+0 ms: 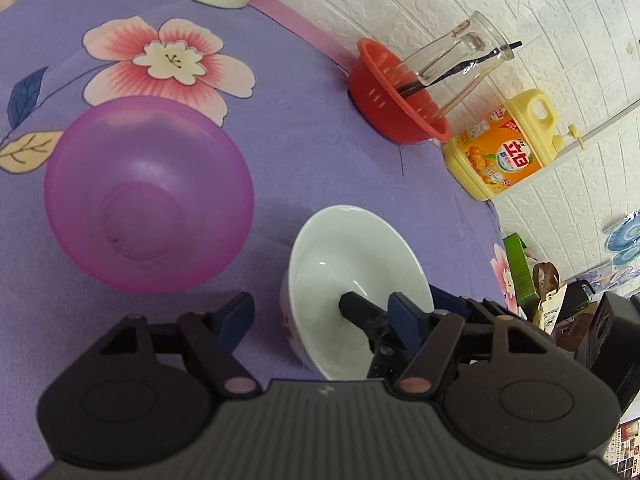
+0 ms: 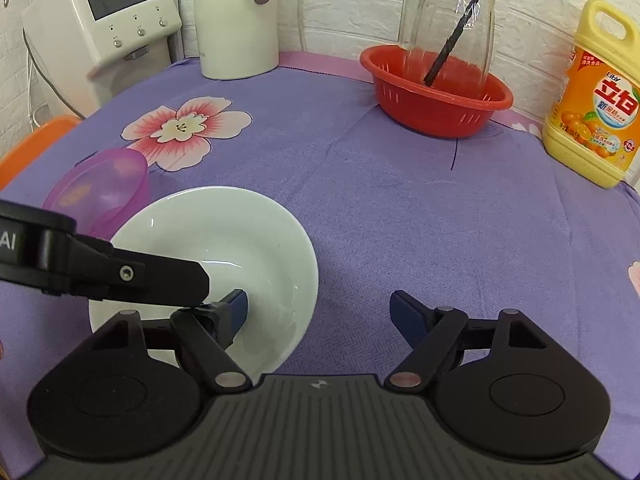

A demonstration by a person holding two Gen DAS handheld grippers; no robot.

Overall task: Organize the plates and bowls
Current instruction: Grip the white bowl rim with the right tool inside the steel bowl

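A white bowl (image 1: 352, 256) (image 2: 240, 232) stands upright on the purple flowered cloth. Left of it sits a translucent purple bowl (image 1: 148, 196) (image 2: 100, 192), also upright. My left gripper (image 1: 322, 310) straddles the white bowl's near-left wall, one finger outside with cloth showing between pad and wall, the other inside; its pads do not press. My right gripper (image 2: 318, 306) stands wide apart across the bowl's right rim, left finger inside, right finger over the cloth. In the right wrist view the left gripper's finger (image 2: 160, 276) reaches into the bowl from the left, close to my right gripper's inner finger.
A red colander (image 1: 380, 92) (image 2: 436, 100) holding a glass jar (image 1: 456, 56) (image 2: 448, 20) stands at the back. A yellow detergent jug (image 1: 504, 148) (image 2: 596, 96) is at the right by the white brick wall. A white kettle (image 2: 236, 20) and white appliance (image 2: 100, 20) stand back left.
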